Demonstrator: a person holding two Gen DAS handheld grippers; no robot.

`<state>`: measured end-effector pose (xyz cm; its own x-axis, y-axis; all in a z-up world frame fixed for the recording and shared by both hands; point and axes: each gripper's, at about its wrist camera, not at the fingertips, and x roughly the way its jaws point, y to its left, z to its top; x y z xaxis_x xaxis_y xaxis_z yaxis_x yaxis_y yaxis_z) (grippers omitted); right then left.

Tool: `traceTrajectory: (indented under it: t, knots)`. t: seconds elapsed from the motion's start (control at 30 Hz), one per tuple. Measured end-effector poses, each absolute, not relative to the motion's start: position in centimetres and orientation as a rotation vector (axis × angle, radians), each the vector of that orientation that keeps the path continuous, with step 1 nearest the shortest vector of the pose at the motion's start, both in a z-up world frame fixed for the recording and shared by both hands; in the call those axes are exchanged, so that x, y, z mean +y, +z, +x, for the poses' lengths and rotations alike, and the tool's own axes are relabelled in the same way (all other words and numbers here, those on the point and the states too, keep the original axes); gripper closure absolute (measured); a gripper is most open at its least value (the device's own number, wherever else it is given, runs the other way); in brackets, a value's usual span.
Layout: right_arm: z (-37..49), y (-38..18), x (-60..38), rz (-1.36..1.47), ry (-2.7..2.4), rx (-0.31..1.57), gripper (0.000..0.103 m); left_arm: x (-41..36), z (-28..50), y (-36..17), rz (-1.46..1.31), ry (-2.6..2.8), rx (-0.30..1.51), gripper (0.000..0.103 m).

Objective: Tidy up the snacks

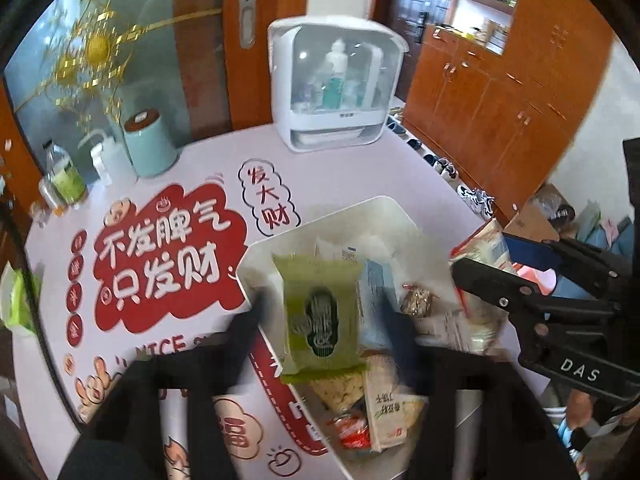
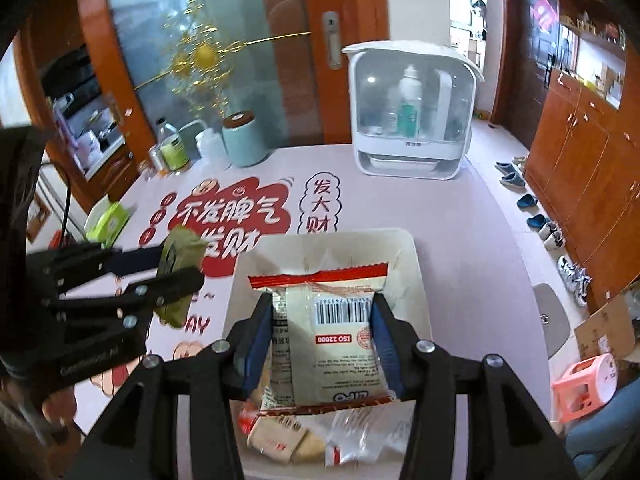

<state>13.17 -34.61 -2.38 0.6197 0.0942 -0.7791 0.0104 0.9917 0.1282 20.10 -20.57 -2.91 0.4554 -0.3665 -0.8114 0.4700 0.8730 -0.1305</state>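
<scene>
A white bin (image 1: 384, 210) (image 2: 416, 264) with several loose snack packets stands on the table. My left gripper (image 1: 320, 312) is shut on a green snack packet (image 1: 320, 312) and holds it over the bin's left side; it also shows in the right wrist view (image 2: 176, 276). My right gripper (image 2: 324, 320) is shut on a cream packet with red ends and a barcode (image 2: 328, 332), held above the bin. In the left wrist view the right gripper (image 1: 480, 264) holds that packet (image 1: 484, 248) at the bin's right edge.
A white cabinet with bottles (image 2: 412, 112) stands at the table's far side. A teal canister (image 2: 244, 140), a squeeze bottle (image 2: 210, 148) and a jar (image 2: 172, 152) stand far left. A green box (image 2: 108, 222) sits at the left edge. Shoes and a pink stool (image 2: 588, 384) are on the floor.
</scene>
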Motion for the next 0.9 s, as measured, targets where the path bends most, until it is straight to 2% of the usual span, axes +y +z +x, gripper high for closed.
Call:
traceTrajectory:
  t: [0.03, 0.07, 0.13, 0.17, 0.53, 0.9]
  knots:
    - [13.9, -3.0, -35.2, 0.152, 0.055, 0.914, 0.046, -20.5, 20.3, -3.3, 0.104, -0.507, 0.971, 0.004]
    - [14.5, -3.6, -35.6, 0.173, 0.046, 0.928, 0.044, -20.2, 20.5, -3.7, 0.085, -0.497, 0.967, 0.004]
    - [15.2, -4.7, -36.3, 0.206, 0.027, 0.954, 0.029, -19.9, 20.8, -4.6, 0.065, -0.488, 0.988, 0.004]
    - [15.3, -5.1, -36.5, 0.228, 0.032, 0.962, 0.027, -19.8, 20.8, -5.0, 0.061, -0.484, 1.001, 0.004]
    - [14.4, -6.3, -35.2, 0.22, 0.084, 0.975, 0.027, -17.9, 18.2, -5.3, 0.086, -0.401, 0.988, 0.004]
    - [9.0, -6.3, -33.3, 0.217, 0.083, 0.946, 0.027, -15.0, 12.2, -4.5, 0.055, -0.261, 0.956, 0.004]
